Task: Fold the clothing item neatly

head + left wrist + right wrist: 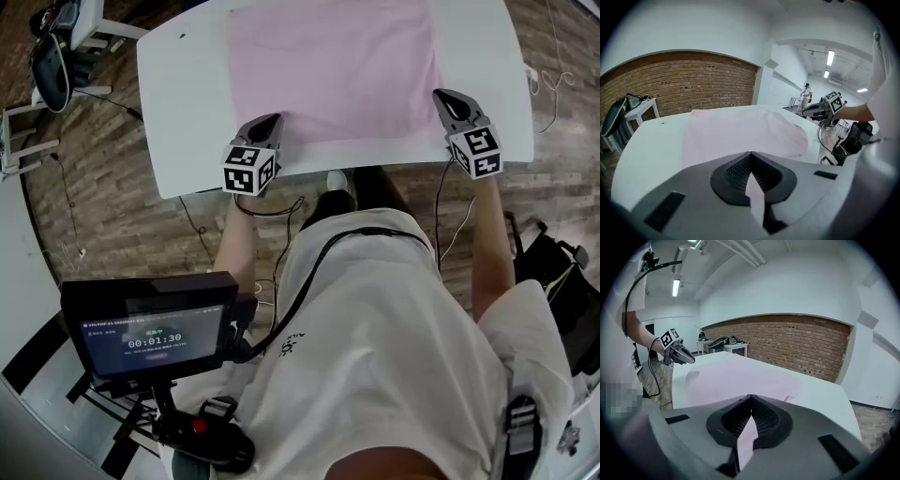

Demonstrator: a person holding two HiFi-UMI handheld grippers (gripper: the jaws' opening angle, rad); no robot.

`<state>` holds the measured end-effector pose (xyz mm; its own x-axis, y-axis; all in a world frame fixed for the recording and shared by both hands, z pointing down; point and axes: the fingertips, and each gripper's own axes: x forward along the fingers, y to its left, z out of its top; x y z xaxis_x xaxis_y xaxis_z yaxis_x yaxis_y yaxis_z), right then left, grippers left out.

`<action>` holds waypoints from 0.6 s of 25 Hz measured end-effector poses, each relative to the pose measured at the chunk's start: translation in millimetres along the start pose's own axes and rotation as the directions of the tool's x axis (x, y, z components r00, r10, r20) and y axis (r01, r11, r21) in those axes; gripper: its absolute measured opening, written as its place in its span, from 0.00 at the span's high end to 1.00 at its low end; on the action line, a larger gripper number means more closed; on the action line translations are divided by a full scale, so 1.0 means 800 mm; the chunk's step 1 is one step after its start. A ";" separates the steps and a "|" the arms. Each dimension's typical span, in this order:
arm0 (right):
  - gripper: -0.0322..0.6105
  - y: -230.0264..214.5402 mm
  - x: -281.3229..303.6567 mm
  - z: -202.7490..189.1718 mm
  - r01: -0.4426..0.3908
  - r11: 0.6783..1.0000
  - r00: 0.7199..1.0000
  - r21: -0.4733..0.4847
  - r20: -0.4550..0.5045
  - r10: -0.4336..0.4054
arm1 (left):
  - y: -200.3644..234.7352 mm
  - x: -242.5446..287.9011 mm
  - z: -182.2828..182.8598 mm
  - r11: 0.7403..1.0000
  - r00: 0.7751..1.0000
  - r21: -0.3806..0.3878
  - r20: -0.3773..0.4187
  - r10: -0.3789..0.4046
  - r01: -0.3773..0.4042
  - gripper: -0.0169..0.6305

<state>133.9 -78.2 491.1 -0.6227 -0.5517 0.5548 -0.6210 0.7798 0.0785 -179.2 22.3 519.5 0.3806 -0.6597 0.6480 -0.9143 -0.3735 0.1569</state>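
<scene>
Person's white shirt (pixel 375 319): nearest item, just short of the white surface's (pixel 187 103) near edge. Monitor (pixel 150 333): lit screen, lower left, well short of the surface. Left tool (pixel 273 120): over the surface's near edge, jaws pressed together, pinching the near-left corner of the pink garment (pixel 333 66). Garment: spread flat across the middle of the surface. Right tool (pixel 441 96): over the surface's near-right part, jaws pressed together, pinching the garment's near-right corner.
</scene>
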 end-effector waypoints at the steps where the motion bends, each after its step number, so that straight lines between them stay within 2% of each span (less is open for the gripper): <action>1: 0.95 0.006 -0.005 -0.007 0.007 1.000 1.000 0.009 -0.007 -0.007 | 0.000 -0.003 -0.011 1.000 1.000 0.020 -0.016 0.000 0.000 0.97; 5: 0.95 0.031 -0.023 -0.042 0.035 0.999 0.998 0.040 -0.045 -0.034 | 0.003 -0.008 -0.053 0.988 0.996 0.157 -0.090 0.021 -0.006 0.97; 9: 0.95 0.055 -0.032 -0.073 0.063 0.996 0.993 0.057 -0.098 -0.057 | 0.013 -0.006 -0.088 0.948 0.989 0.318 -0.139 0.057 -0.010 0.96; 10: 0.95 0.059 -0.034 -0.081 0.071 0.996 0.991 0.056 -0.116 -0.064 | 0.013 -0.005 -0.094 0.935 0.986 0.354 -0.153 0.065 -0.007 0.92; 12: 0.95 0.064 -0.038 -0.096 0.082 0.996 0.986 0.045 -0.151 -0.074 | 0.013 -0.001 -0.103 0.894 0.978 0.449 -0.185 0.092 0.001 0.85; 15: 0.94 0.066 -0.038 -0.116 0.086 0.996 0.977 0.020 -0.197 -0.080 | 0.013 0.013 -0.115 0.792 0.963 0.611 -0.220 0.156 0.011 0.83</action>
<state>164.2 6.9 555.1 -0.4645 -0.5434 0.6992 -0.6816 0.7235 0.1094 -197.6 71.3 596.5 0.1933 -0.5497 0.8127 -0.6348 -0.7016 -0.3236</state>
